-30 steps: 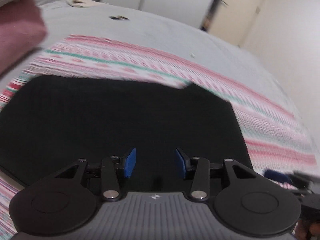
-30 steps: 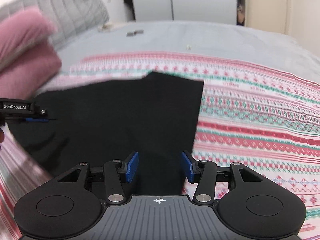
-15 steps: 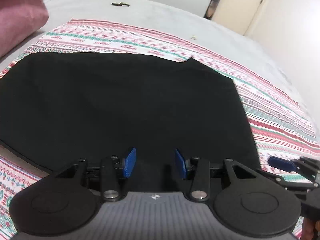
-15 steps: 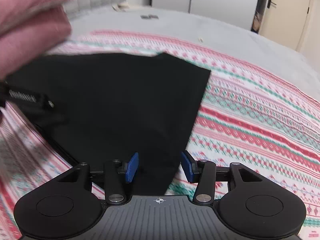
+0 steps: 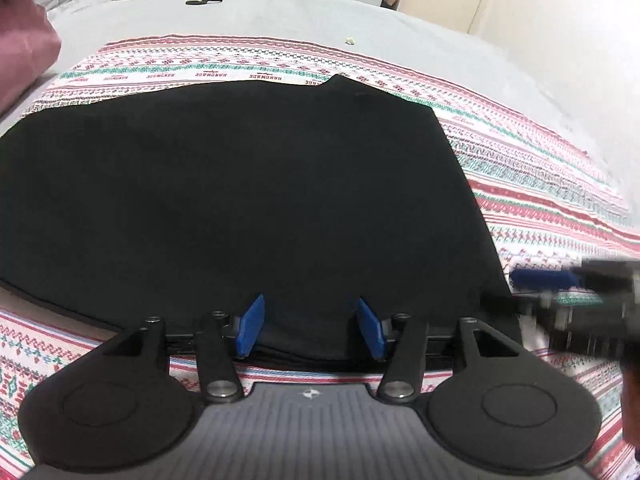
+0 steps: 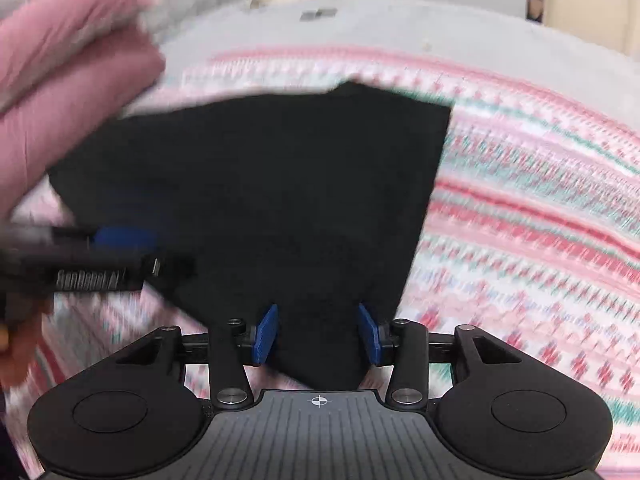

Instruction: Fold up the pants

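Black pants [image 5: 248, 184] lie folded flat on a red, green and white patterned cloth [image 5: 540, 184] spread over the bed. My left gripper [image 5: 311, 330] is open, its blue pads either side of the pants' near edge. My right gripper [image 6: 317, 336] is open, with the pants' [image 6: 280, 184] near right corner between its blue pads. The right gripper also shows at the right edge of the left wrist view [image 5: 576, 300], beside the pants' corner. The left gripper shows blurred at the left of the right wrist view [image 6: 92, 264].
A pink pillow [image 6: 68, 92] lies at the left by the cloth. Grey bedsheet [image 5: 280, 12] stretches beyond the cloth, with a small dark item [image 5: 203, 1] on it. White cupboard doors and a cream door stand at the back.
Both grippers have moved in low toward the pants' near edge. The right gripper has shifted left, so the pants' corner now sits between its pads. Both stay open.
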The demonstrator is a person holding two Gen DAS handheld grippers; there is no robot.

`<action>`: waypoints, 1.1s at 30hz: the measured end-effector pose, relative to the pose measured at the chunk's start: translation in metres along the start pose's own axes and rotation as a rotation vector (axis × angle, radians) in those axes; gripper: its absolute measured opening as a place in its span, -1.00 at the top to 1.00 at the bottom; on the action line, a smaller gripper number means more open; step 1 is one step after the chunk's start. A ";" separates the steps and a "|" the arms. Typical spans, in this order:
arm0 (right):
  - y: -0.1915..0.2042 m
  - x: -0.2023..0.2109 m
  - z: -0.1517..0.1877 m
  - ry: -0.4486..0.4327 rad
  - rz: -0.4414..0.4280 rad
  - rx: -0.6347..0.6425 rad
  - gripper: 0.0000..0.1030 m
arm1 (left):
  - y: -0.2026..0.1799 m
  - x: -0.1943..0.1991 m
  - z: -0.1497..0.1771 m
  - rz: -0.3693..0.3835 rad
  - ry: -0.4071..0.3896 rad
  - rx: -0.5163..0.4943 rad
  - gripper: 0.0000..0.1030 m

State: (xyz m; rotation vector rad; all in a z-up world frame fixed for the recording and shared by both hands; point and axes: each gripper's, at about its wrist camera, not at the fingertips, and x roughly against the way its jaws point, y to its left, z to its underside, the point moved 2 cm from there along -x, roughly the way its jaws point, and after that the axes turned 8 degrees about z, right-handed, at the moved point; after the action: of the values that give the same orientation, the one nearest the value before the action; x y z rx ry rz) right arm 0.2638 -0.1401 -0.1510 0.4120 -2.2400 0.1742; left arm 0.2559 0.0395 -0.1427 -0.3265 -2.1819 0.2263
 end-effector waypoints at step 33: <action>-0.064 0.004 -0.015 0.072 -0.003 -0.396 0.09 | -0.001 0.004 0.000 0.016 -0.008 0.034 -0.67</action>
State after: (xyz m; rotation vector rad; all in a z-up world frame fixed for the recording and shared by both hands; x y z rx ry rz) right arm 0.2949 -0.1968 -0.1390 0.1910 -2.1370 -0.2499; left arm 0.2535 0.0398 -0.1393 -0.3249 -2.1815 0.2733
